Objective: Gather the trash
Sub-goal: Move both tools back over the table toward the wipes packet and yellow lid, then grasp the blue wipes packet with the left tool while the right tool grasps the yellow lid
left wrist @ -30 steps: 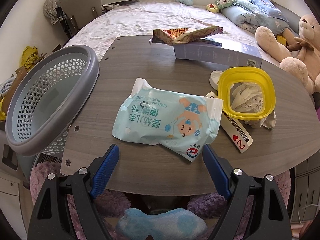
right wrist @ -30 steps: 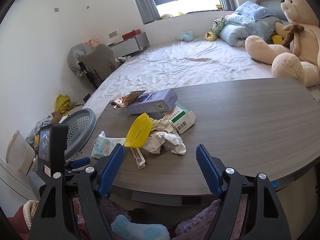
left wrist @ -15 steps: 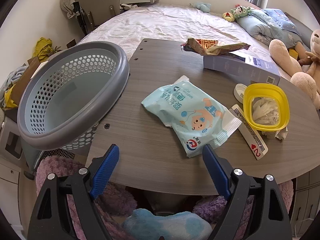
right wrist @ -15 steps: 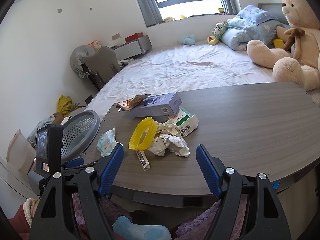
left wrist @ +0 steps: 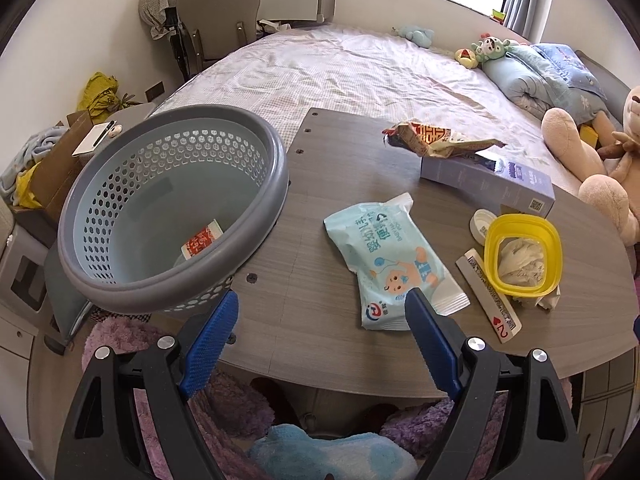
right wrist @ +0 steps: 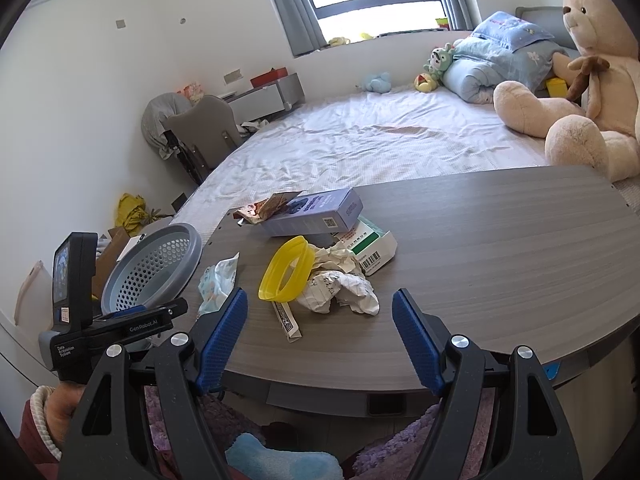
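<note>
Only our left wrist view shows the red wrapper (left wrist: 202, 237) inside the basket (left wrist: 256, 216); both our left gripper (left wrist: 320, 304) and right gripper (right wrist: 318, 300) gape empty.

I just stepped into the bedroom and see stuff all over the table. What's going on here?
A person holding a gripper in each hand is clearing trash off the table into a grey basket at its edge. One small red wrapper lies in the basket. Both the left gripper and the right gripper are open and empty. A wipes pack, a yellow lid, crumpled paper and boxes wait on the table.
</note>
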